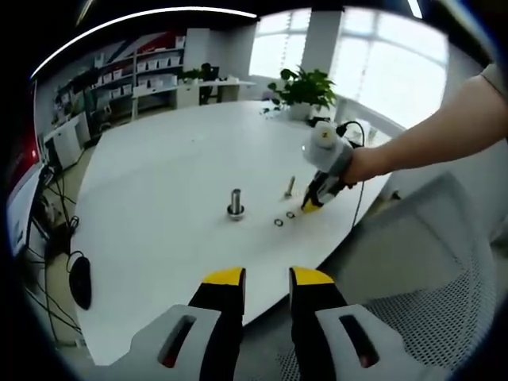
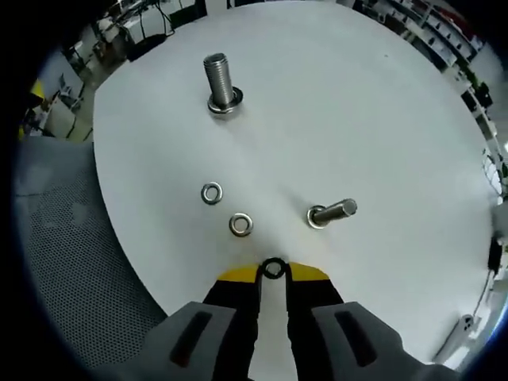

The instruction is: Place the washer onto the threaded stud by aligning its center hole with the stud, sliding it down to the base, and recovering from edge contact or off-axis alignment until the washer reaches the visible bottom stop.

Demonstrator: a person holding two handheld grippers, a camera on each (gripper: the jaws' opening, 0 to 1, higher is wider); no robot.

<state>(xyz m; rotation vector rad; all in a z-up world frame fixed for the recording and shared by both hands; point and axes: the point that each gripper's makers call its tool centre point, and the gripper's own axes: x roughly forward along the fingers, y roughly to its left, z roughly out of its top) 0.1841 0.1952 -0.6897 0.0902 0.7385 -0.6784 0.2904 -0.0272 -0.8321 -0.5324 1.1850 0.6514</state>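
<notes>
The threaded stud (image 1: 236,202) (image 2: 220,78) stands upright on the round white table (image 1: 159,198) (image 2: 381,119), with a washer (image 2: 225,101) lying around its base. My right gripper (image 2: 273,271) (image 1: 309,206) is shut on a small washer (image 2: 273,268), pinched between its yellow tips near the table's edge, well short of the stud. Two loose washers (image 2: 211,193) (image 2: 240,225) lie flat on the table between the gripper and the stud. My left gripper (image 1: 267,278) hangs open over the near table edge, holding nothing.
A smaller bolt (image 1: 290,186) (image 2: 333,211) stands right of the loose washers. A mesh chair (image 1: 444,317) (image 2: 71,238) sits against the table edge. A potted plant (image 1: 305,87) is at the far side. Cables and a mouse (image 1: 79,282) lie off the table's left.
</notes>
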